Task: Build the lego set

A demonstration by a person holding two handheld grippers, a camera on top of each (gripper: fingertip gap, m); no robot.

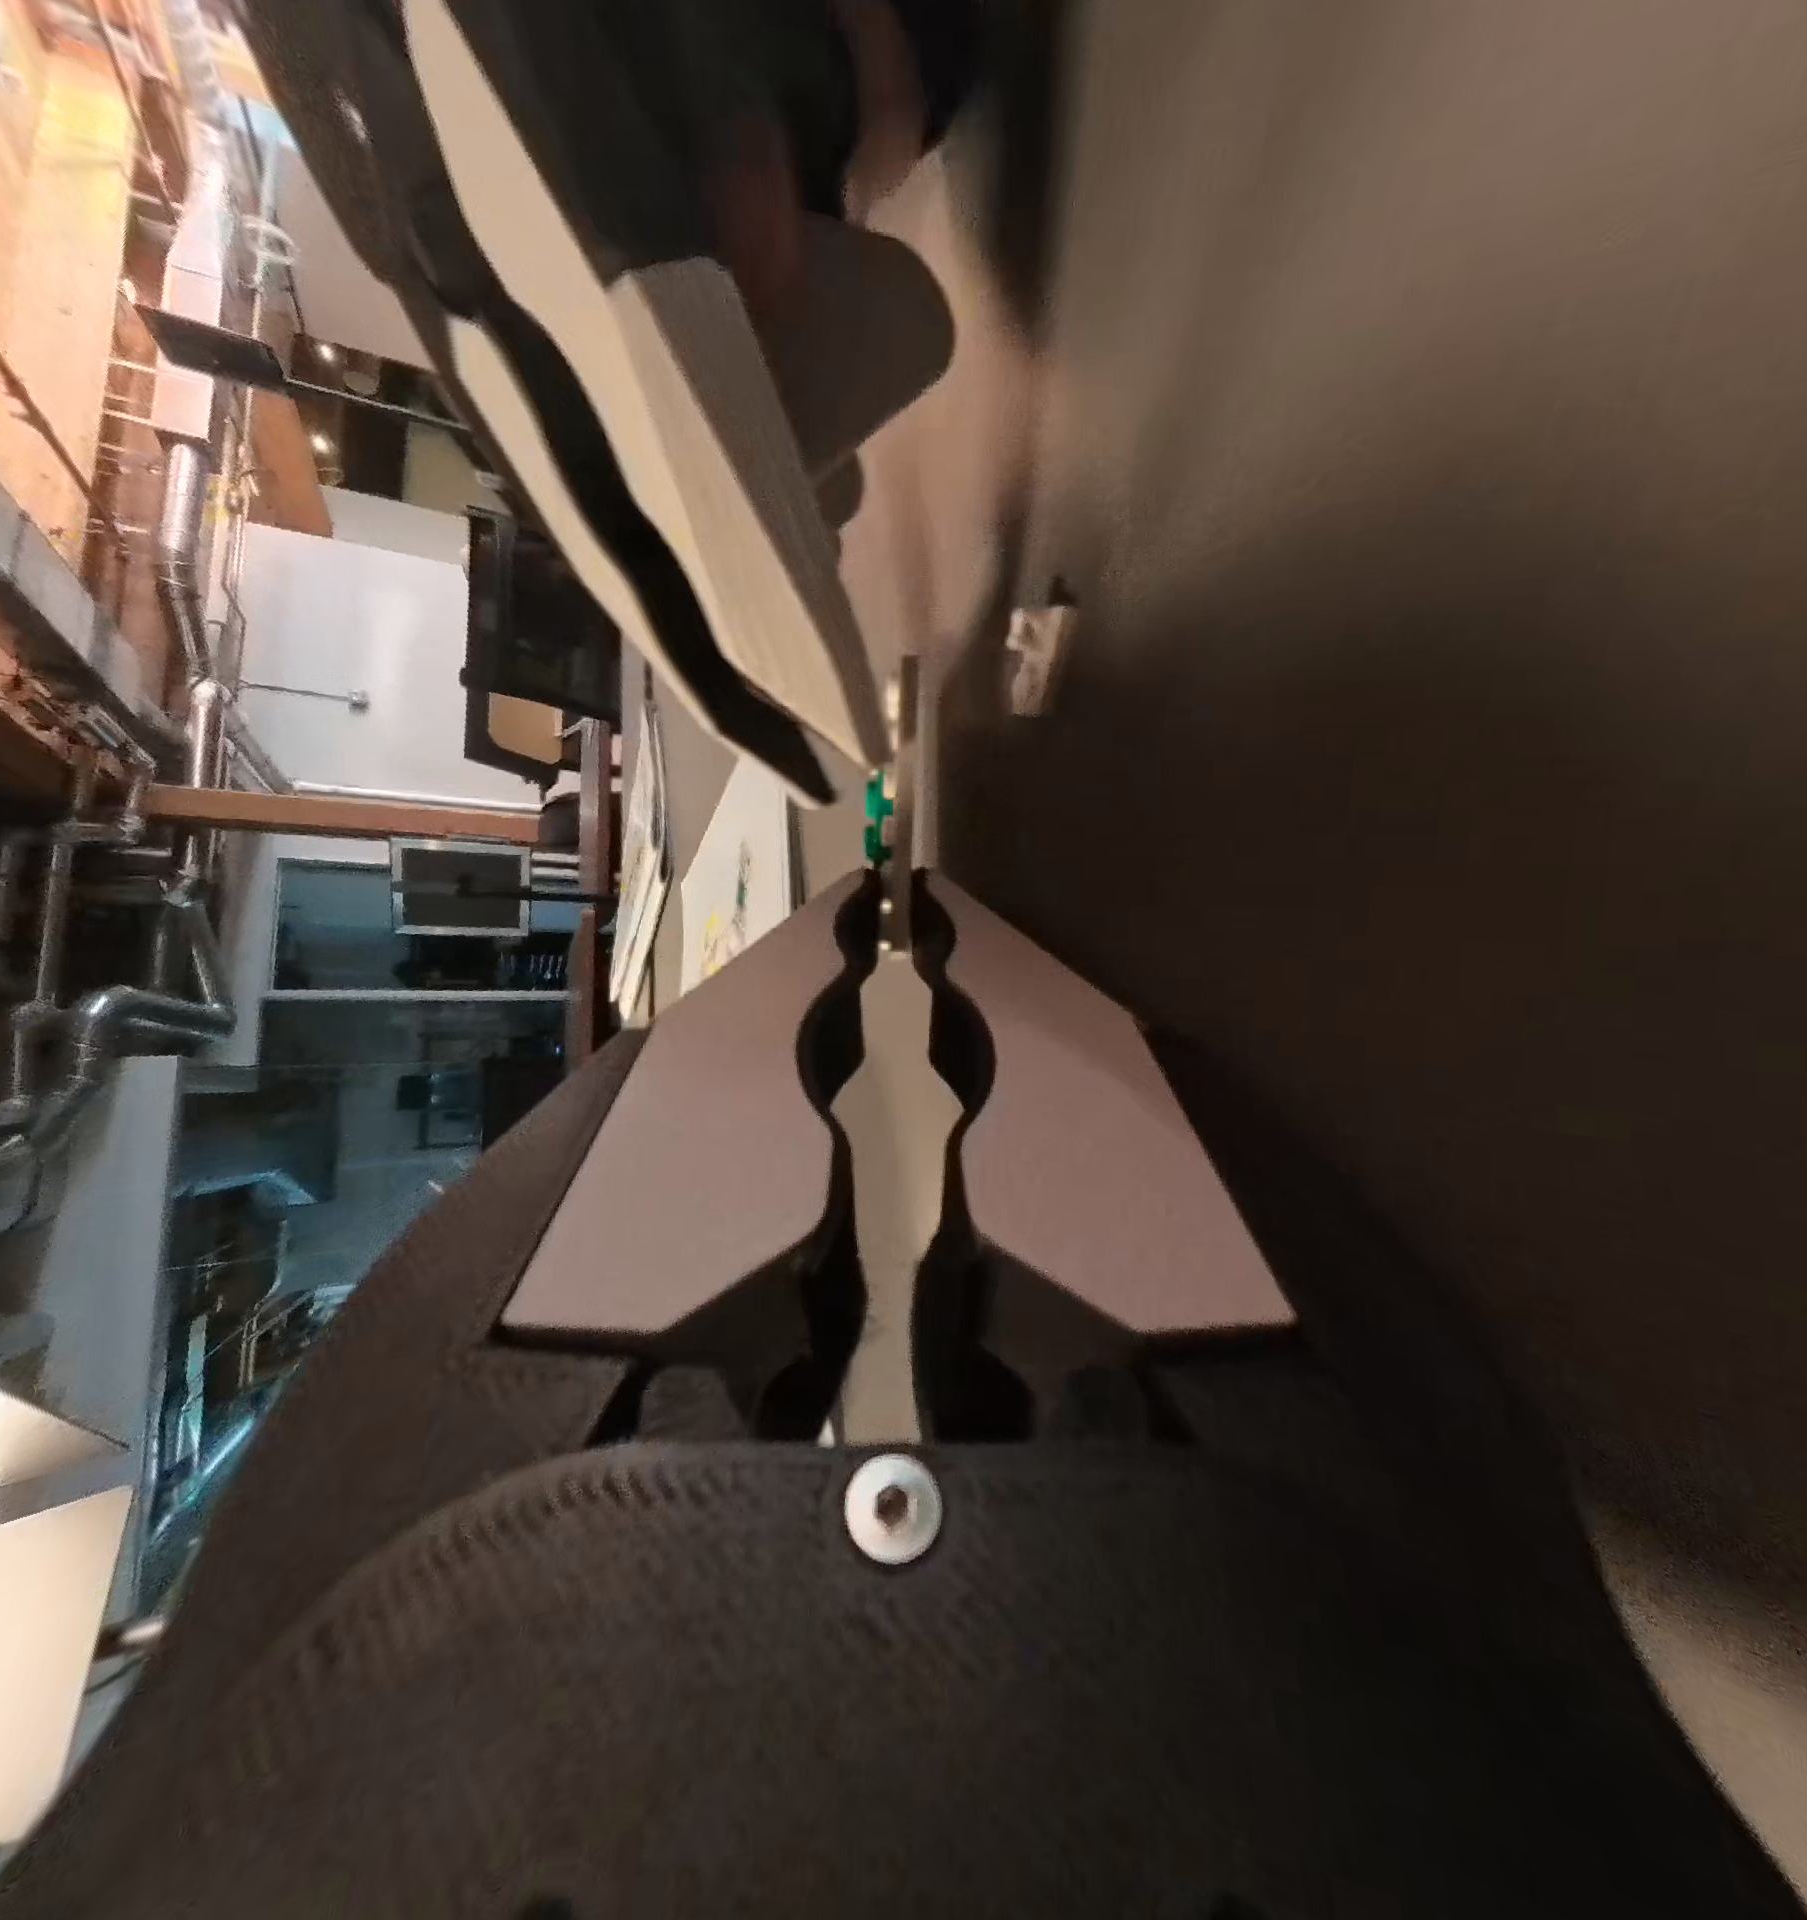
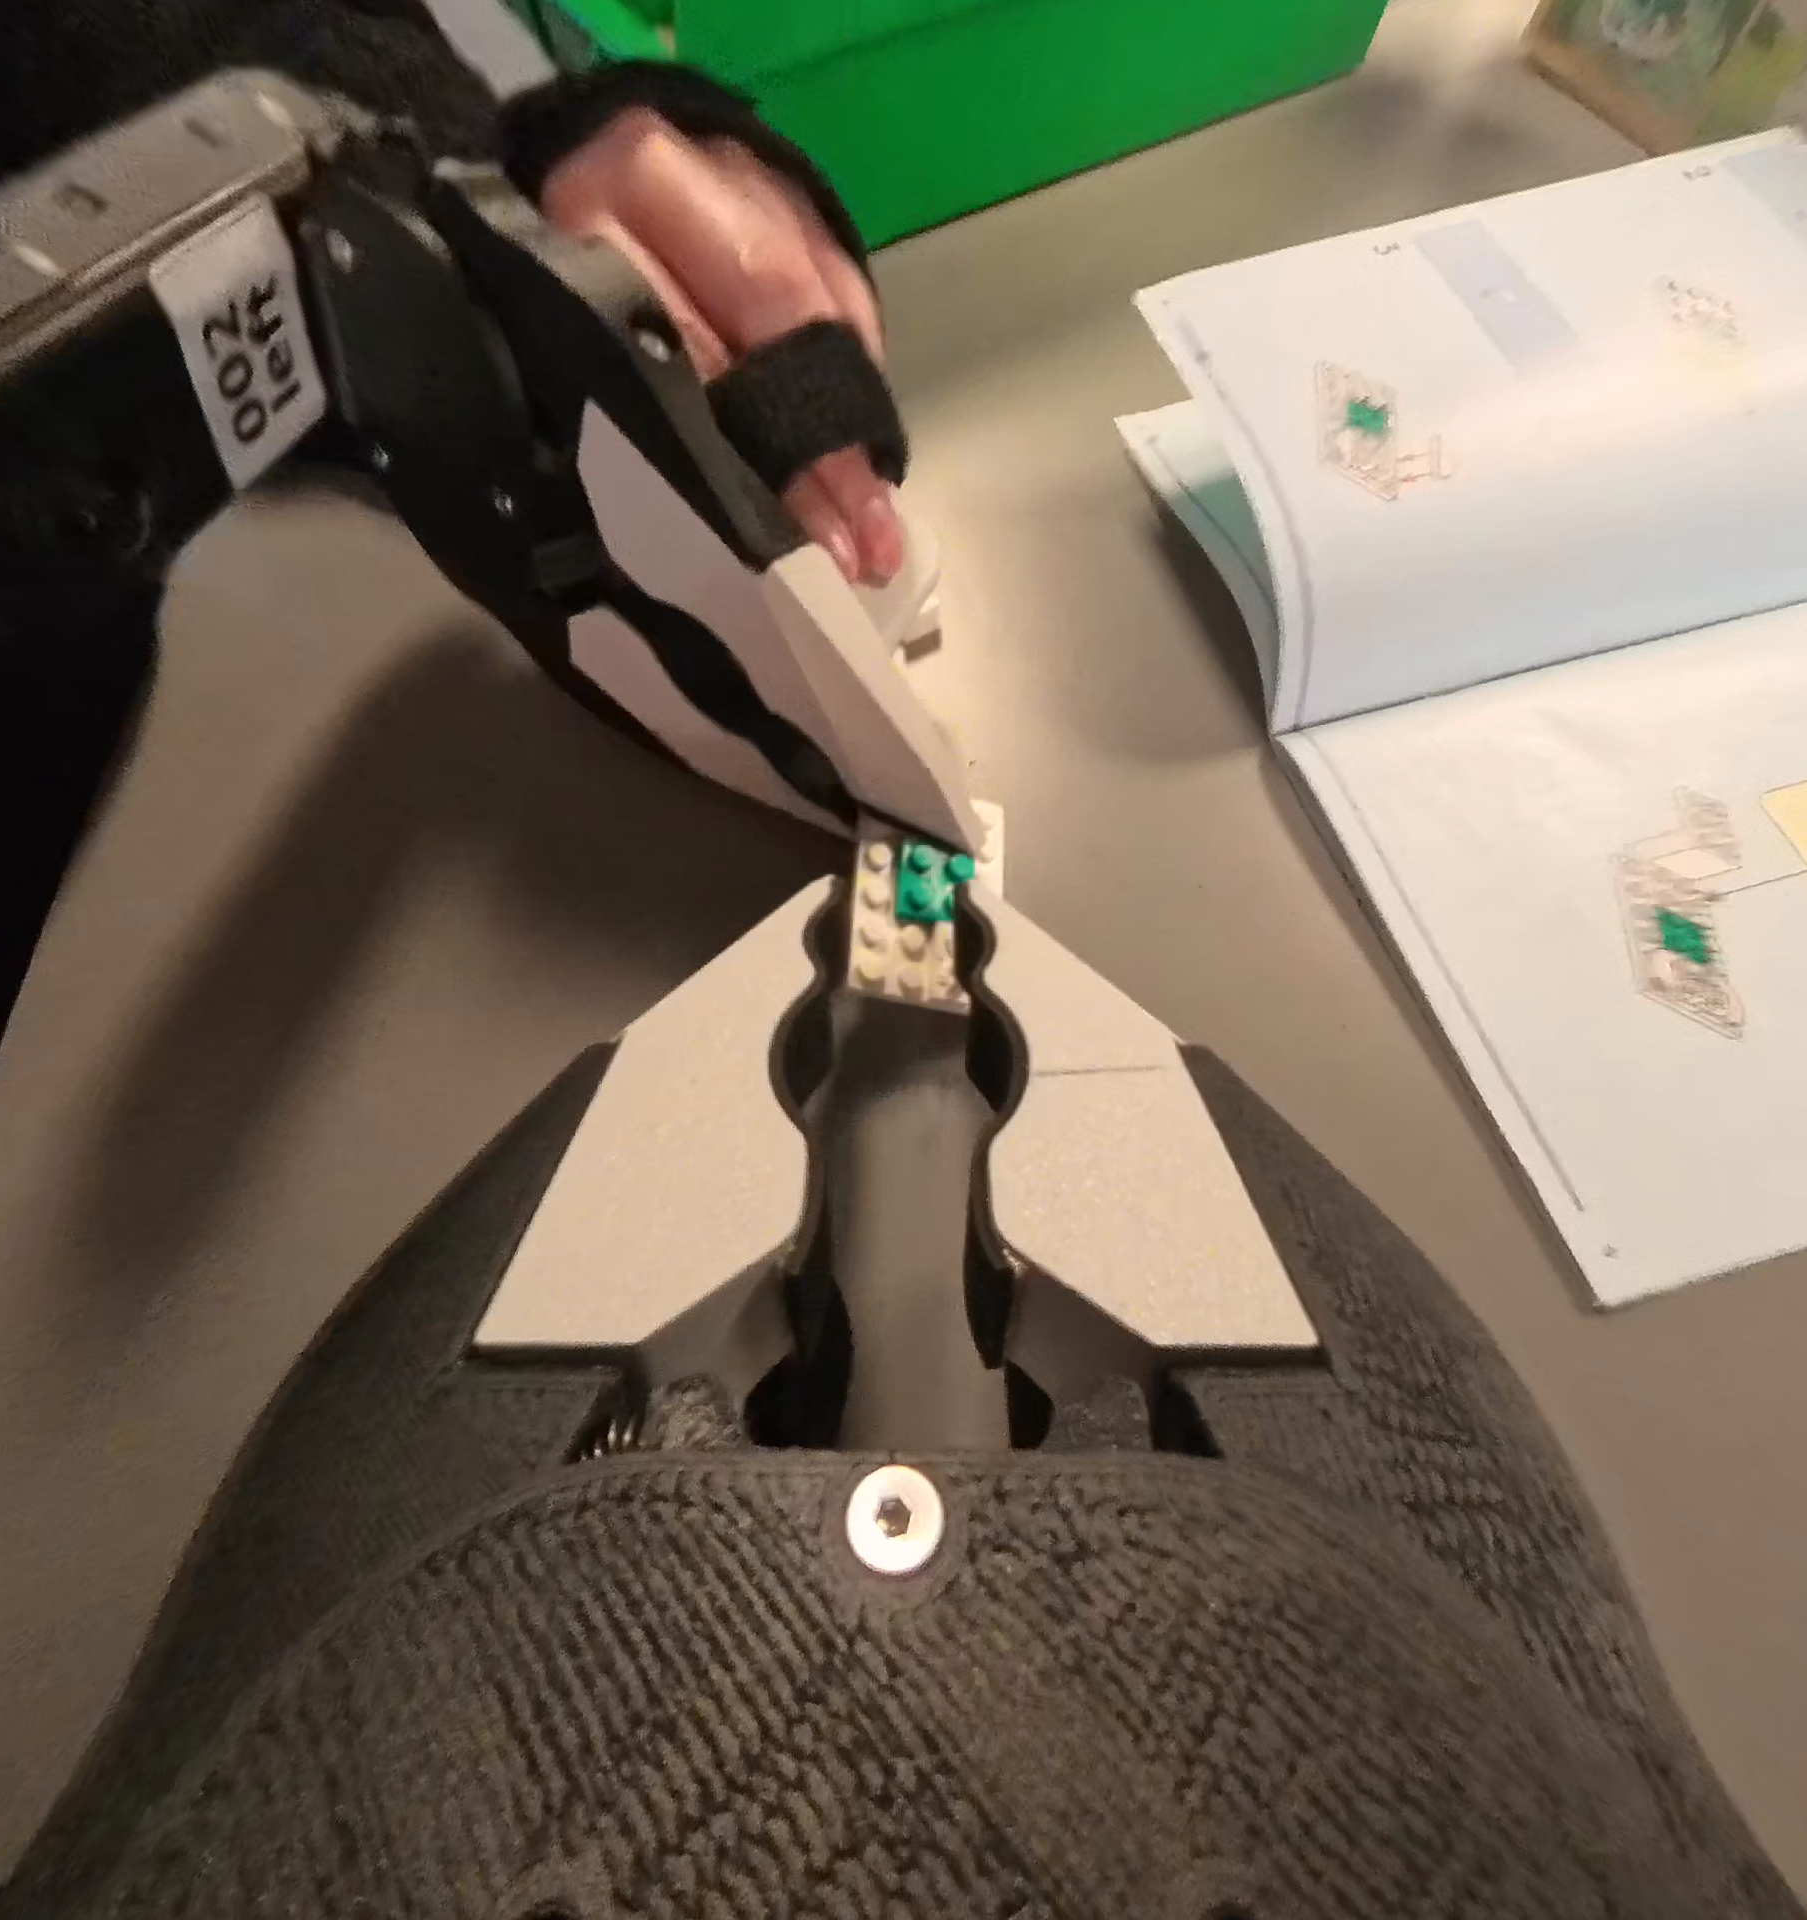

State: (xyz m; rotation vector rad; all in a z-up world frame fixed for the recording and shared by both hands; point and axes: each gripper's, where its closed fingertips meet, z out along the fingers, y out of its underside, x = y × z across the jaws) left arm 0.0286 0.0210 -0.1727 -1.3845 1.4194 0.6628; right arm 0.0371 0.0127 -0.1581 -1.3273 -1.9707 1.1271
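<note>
A light grey Lego plate (image 2: 878, 940) with a small green piece (image 2: 925, 878) on its studs is held above the table between both grippers. My right gripper (image 2: 904, 888) is shut on the plate's sides at its near end. My left gripper (image 2: 909, 826) comes in from the upper left and is closed on the plate's far end. In the left wrist view the plate (image 1: 909, 727) shows edge-on, with the green piece (image 1: 876, 821) on its left face. My left gripper (image 1: 894, 883) pinches its end, and the right gripper (image 1: 857, 769) reaches in from above.
An open instruction booklet (image 2: 1501, 727) lies on the grey table (image 2: 255, 831) to the right. A small white piece (image 2: 914, 613) lies on the table behind the left gripper. A green box (image 2: 982, 94) stands at the back. A gloved hand (image 2: 733, 260) holds the left gripper.
</note>
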